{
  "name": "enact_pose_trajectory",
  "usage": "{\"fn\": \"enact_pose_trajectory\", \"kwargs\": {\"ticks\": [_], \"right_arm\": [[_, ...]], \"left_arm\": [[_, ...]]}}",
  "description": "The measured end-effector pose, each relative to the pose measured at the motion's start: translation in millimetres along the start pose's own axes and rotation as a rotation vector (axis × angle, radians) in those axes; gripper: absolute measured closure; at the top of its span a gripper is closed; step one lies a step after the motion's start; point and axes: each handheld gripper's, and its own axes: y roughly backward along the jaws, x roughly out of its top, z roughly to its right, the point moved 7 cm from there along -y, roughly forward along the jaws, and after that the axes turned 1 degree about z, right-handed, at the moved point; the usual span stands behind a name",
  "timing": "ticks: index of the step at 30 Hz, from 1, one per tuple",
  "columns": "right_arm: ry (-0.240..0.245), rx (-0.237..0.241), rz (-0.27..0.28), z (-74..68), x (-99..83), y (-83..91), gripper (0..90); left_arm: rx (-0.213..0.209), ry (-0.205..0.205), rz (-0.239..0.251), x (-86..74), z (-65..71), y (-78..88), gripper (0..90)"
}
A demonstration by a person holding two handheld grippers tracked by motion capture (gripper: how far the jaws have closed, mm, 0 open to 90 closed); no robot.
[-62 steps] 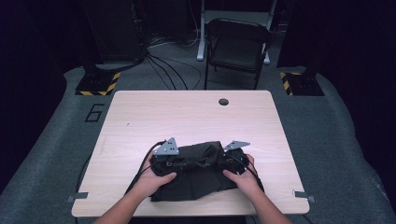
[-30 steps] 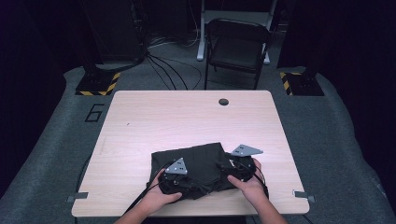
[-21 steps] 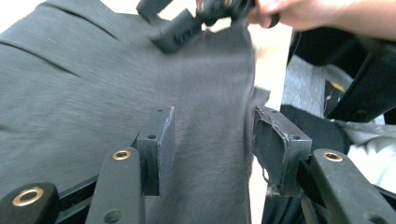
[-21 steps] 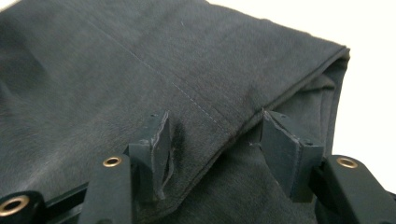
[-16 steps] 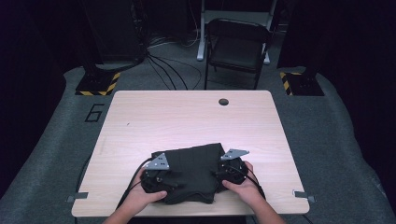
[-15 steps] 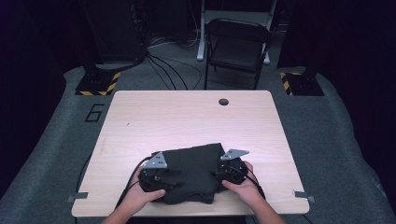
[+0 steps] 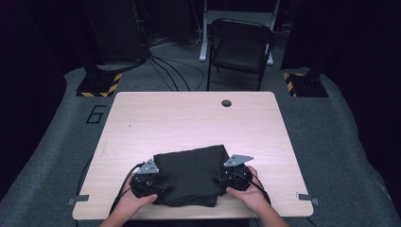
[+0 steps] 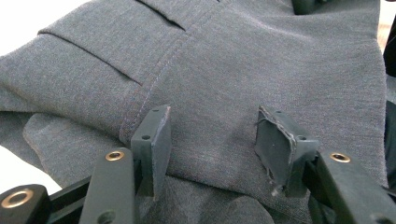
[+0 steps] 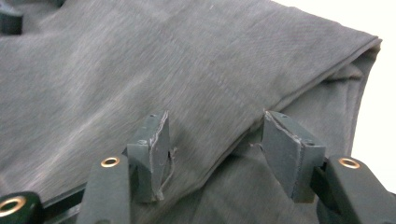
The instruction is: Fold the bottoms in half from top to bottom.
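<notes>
Numeral "6" [image 7: 96,113] marks floor mat beside table [image 7: 189,118].

One mark could be read — a large dark numeral "6" painted on the grey floor mat [image 7: 96,114], just beside the far left corner of the pale wooden table [image 7: 189,118] (seen from the high view). The yellow-and-black striped floor plates [image 7: 99,85] carried no lettering.

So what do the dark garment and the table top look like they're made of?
The garment looks like a soft woven or fine-knit fabric, charcoal grey and matte: a faint heathered grain, stitched seams and limp folds show. The table top looks like light wood-grain laminate, smooth with a slight sheen; whether it is solid wood can't be told.
</notes>
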Motion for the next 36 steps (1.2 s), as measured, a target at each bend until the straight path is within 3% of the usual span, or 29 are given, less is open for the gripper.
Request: {"fn": "enact_pose_trajectory", "kwargs": {"ticks": [1, 6, 8, 12, 14, 17, 19, 20, 25, 29, 32, 36], "right_arm": [[0.018, 0.001, -0.003, -0.6, -2.1, 1.6, 41.6], [0.0, 0.006, -0.013, -1.7, -10.6, 6.5, 41.6], [-0.019, 0.001, -0.012, -2.1, -11.2, 6.7, 41.5], [-0.02, -0.005, -0.007, -1.8, -11.4, 6.2, 41.2], [-0.018, -0.015, 0.0, -2.0, -10.1, 6.5, 41.4], [-0.007, -0.025, 0.009, -2.6, -8.3, 6.9, 41.8], [0.008, -0.033, 0.022, -4.6, -5.8, 6.2, 42.0], [0.018, -0.034, 0.014, -5.0, -5.5, 5.9, 42.0], [0.03, -0.04, 0.033, -7.2, -1.7, 4.4, 42.4], [0.034, -0.029, 0.022, -8.2, -0.7, 2.5, 42.4], [0.049, -0.022, 0.0, -6.7, -2.5, -3.0, 42.3], [0.035, -0.006, -0.015, -6.8, -4.8, -6.8, 42.2]], "left_arm": [[0.002, -0.005, -0.004, -0.9, 0.0, 0.3, 45.9], [0.04, -0.003, 0.012, -0.4, -0.1, 17.8, 45.6], [0.062, 0.028, 0.057, 0.7, -6.2, 32.8, 45.4], [0.079, 0.076, 0.072, -5.2, -15.5, 41.7, 44.4], [0.052, 0.098, 0.035, -15.9, -13.7, 38.3, 48.8], [0.03, 0.076, -0.007, -23.1, -4.9, 32.5, 61.8], [0.018, 0.038, -0.039, -26.7, 0.6, 29.8, 67.5], [0.031, 0.026, -0.059, -29.2, 2.6, 30.0, 70.0], [0.021, 0.06, -0.041, -33.3, 2.4, 37.1, 84.7], [0.022, 0.066, -0.045, -37.1, 4.7, 36.5, 86.3], [0.024, 0.038, -0.098, -46.1, 10.4, 26.8, 85.9], [0.033, 0.034, -0.112, -49.5, 8.6, 21.3, 84.9]]}}
